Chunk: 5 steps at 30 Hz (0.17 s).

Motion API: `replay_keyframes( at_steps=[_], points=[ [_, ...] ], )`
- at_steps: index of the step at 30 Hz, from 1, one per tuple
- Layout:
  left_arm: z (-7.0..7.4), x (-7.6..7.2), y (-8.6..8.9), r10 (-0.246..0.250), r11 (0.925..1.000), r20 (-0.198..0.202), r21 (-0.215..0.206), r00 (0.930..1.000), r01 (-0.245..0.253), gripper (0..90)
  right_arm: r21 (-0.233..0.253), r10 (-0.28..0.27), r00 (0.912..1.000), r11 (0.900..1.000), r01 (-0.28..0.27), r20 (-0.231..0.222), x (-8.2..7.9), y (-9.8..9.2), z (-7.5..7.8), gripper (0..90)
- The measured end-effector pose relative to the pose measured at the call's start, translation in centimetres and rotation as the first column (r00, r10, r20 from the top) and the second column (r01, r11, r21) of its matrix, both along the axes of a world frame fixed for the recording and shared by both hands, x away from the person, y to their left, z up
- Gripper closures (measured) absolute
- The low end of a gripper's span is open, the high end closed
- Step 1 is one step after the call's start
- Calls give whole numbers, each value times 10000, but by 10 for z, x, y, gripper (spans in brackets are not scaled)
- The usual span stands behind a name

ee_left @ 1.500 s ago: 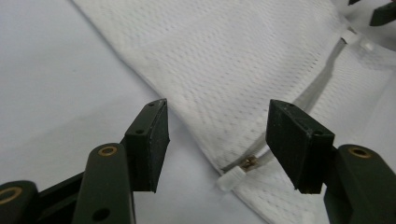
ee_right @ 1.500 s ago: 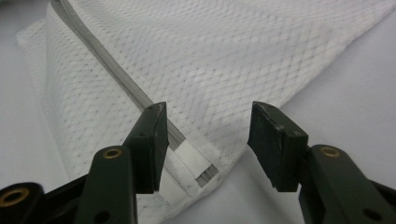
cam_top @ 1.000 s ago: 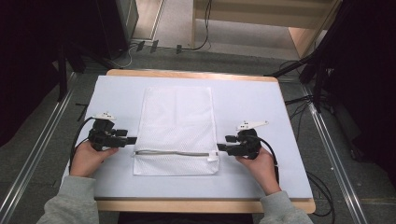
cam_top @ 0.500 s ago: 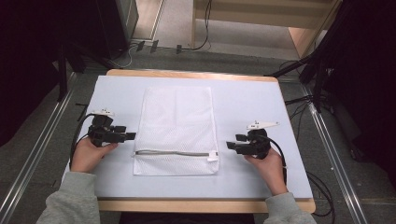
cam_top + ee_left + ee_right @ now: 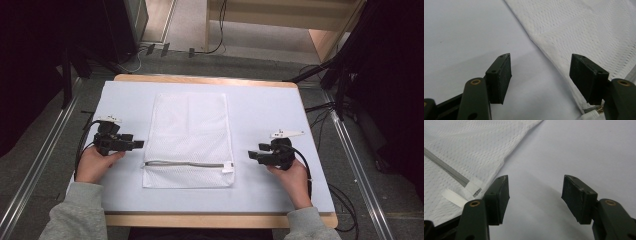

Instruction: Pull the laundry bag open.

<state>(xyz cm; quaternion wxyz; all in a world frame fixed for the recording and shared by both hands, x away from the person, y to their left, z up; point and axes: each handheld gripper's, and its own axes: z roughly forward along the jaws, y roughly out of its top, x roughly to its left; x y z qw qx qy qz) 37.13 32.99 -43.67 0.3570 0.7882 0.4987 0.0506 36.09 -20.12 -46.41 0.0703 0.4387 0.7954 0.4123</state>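
Observation:
A white mesh laundry bag (image 5: 190, 135) lies flat in the middle of the table, its grey zipper (image 5: 185, 163) running across near the front edge. My left gripper (image 5: 138, 144) rests just left of the bag and stands open; the bag's edge (image 5: 549, 47) runs between its jaws. My right gripper (image 5: 251, 154) sits to the right of the bag, a small gap away, also open over bare mat. The zipper's end and a white tab (image 5: 452, 197) lie left of its jaws.
A pale blue-white mat (image 5: 270, 115) covers the wooden table (image 5: 200, 79). Black cables (image 5: 82, 145) trail from both grippers. Metal rails (image 5: 350, 150) run along both sides of the table, with dark equipment behind.
My right gripper has drawn back to the right, away from the bag's zipper end. My left gripper has shifted slightly left and away from the bag's edge.

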Motion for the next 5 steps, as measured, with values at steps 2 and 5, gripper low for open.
replay_keyframes(
  at_steps=[2,5],
  points=[
    [0,0,0,10,10000,10,12,10000,-10,344,-9,2,10000,10000,-2,-27,0,0,0,400],
    [-1,1,0,92,9999,-22,56,10000,-92,333,-86,19,10000,10000,-19,-48,1,-1,-1,395]
  ],
)
